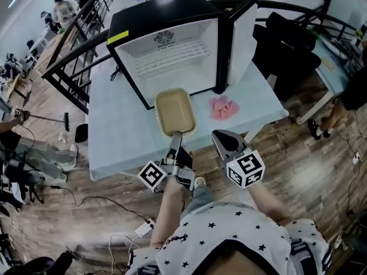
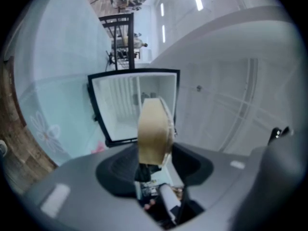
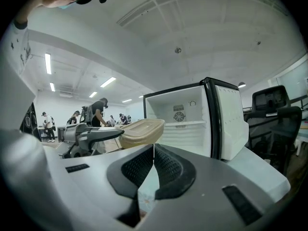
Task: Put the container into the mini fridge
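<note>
A beige rectangular container (image 1: 175, 112) hangs over the table's front part, just before the open mini fridge (image 1: 172, 53). My left gripper (image 1: 176, 136) is shut on the container's near rim. In the left gripper view the container (image 2: 154, 131) stands edge-on between the jaws, and the fridge's white inside (image 2: 130, 107) lies behind it. My right gripper (image 1: 221, 136) is beside it to the right, shut and empty. The right gripper view shows its pads (image 3: 166, 170) pressed together, the left gripper (image 3: 91, 136) carrying the container (image 3: 142, 131), and the fridge (image 3: 190, 121) with a wire shelf.
The fridge door (image 1: 242, 39) swings open to the right. A pink cloth (image 1: 222, 107) lies on the light blue table (image 1: 120, 130) right of the container. A black chair (image 1: 287, 50) stands beyond the table's right side. Black railings and several people are at the far left.
</note>
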A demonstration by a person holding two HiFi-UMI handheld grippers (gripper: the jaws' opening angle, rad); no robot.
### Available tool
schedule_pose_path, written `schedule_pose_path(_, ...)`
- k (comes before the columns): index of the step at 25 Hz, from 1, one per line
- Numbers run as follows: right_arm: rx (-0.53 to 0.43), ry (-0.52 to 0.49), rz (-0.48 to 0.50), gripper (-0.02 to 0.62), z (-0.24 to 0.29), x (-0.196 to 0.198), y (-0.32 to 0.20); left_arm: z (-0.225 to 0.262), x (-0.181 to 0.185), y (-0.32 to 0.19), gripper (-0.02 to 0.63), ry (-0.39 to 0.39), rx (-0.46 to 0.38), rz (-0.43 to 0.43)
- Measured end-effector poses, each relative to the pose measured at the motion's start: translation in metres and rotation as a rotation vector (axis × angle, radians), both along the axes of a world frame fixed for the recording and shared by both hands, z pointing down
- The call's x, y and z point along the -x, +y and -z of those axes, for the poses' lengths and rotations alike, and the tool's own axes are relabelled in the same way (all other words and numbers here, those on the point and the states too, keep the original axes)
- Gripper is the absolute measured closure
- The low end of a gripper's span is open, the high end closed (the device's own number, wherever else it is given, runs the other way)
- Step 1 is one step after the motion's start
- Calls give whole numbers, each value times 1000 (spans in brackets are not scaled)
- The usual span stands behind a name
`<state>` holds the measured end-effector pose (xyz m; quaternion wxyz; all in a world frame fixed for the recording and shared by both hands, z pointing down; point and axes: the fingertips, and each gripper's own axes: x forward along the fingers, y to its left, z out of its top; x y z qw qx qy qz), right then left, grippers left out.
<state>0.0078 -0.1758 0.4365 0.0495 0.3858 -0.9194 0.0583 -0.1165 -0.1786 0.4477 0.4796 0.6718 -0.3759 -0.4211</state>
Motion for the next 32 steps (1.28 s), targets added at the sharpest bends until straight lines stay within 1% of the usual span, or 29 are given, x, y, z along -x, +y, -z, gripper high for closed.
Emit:
schedule_pose_path(11, -23, 4, -24, 574, 10, 31, -78, 10, 32, -91, 390, 33, 1, -17)
schedule_pose_path(20, -38, 8, -38, 574, 9, 54, -127, 20, 52, -154, 390, 85, -10, -29)
schedule_pose_path(29, -37, 17, -64, 574, 8, 62, -146, 17, 63, -195, 390, 109, 12, -26)
schedule_pose_path(32, -30, 19, -64, 574, 6, 61, -149, 16, 62, -207, 390, 130, 19, -24)
